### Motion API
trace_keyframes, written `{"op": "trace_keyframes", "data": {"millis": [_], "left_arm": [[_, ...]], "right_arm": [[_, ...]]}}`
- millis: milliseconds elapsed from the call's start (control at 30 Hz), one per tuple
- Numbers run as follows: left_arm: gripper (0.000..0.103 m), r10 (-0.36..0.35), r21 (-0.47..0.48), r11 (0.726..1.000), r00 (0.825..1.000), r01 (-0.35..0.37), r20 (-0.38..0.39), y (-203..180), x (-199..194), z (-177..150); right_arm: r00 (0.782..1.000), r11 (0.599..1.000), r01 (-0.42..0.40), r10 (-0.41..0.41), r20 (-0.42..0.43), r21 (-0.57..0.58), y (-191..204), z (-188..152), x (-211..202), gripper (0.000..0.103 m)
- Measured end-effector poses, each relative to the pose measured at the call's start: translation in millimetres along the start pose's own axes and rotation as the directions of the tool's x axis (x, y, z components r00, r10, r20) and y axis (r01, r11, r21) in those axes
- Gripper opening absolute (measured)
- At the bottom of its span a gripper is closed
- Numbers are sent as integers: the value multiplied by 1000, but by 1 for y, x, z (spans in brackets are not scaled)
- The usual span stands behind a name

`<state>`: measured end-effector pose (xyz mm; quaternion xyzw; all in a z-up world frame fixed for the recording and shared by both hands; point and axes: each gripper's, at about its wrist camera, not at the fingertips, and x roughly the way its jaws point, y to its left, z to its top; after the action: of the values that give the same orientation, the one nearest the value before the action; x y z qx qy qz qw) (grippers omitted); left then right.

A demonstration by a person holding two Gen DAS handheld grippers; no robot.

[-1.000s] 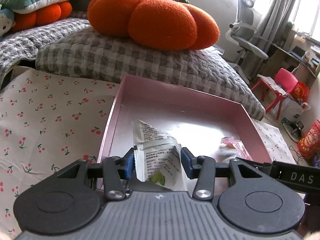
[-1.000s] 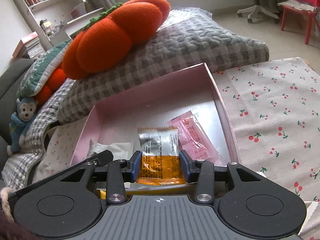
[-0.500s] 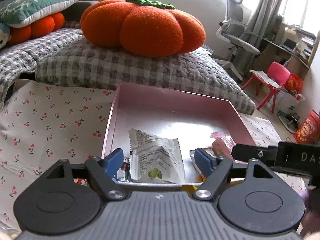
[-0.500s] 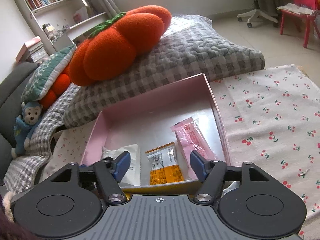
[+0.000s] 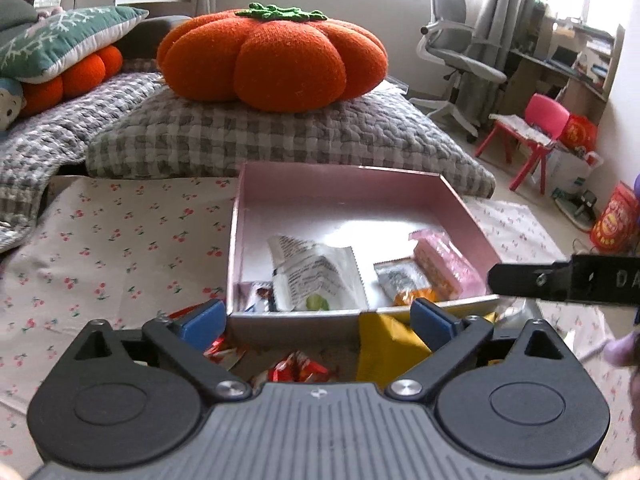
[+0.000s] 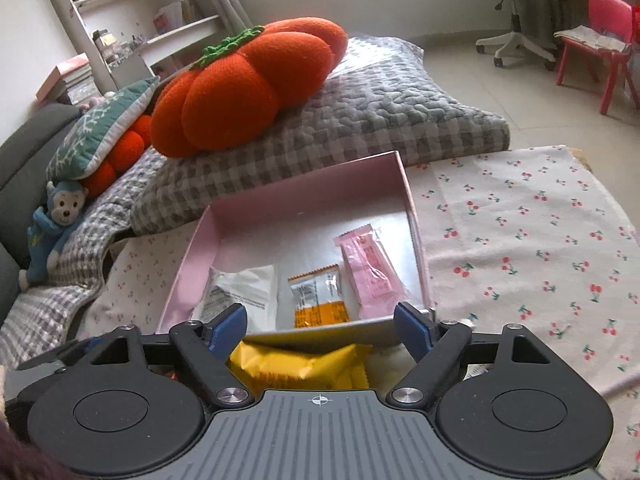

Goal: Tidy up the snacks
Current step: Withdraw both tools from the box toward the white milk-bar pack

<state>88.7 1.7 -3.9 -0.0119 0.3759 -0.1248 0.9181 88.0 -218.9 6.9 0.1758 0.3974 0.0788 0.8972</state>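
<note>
A pink box (image 5: 460,208) sits on a cherry-print cloth (image 5: 120,240), in front of a grey checked cushion (image 5: 280,140) that carries an orange pumpkin pillow (image 5: 272,60). Inside the box, along its near wall, lie a white packet (image 5: 316,276), an orange-and-silver packet (image 5: 404,284) to its right, and a pink packet (image 5: 444,260) against the right wall; a small dark-printed packet (image 5: 256,298) is tucked in the near left corner.

The left gripper (image 5: 316,318) is spread wide and holds nothing, its blue pads just short of the box's near wall, with red wrappers (image 5: 296,366) and a yellow packet (image 5: 384,344) on the cloth between the fingers.

The right gripper (image 6: 320,326) is likewise released and empty, poised just outside the near wall, the yellow packet (image 6: 300,364) lying between its fingers and the boxed packets just beyond.
</note>
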Motion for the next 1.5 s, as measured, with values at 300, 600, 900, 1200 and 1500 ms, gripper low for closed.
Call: {"op": "trace_keyframes", "data": {"millis": [300, 600, 900, 1200, 1500], "left_arm": [[102, 19, 46, 999, 1000, -18, -16, 10, -18, -16], [102, 48, 78, 996, 999, -47, -8, 29, -35, -32], [102, 105, 114, 988, 994, -101, -30, 63, -44, -55], [103, 84, 255, 964, 996, -72, -35, 97, -40, -78], [102, -7, 273, 961, 995, 35, -103, 111, -19, -84]], "right_arm": [[1000, 998, 13, -14, -28, -57, 0, -13, -20, 88], [999, 997, 15, -19, -49, -71, 0, -34, -43, 91], [996, 994, 53, -59, -62, -100, -1, -52, -52, 93], [990, 969, 80, -105, -97, -234, 14, -82, -40, 93], [981, 948, 11, -71, -178, -318, 40, -107, -23, 93]]}}
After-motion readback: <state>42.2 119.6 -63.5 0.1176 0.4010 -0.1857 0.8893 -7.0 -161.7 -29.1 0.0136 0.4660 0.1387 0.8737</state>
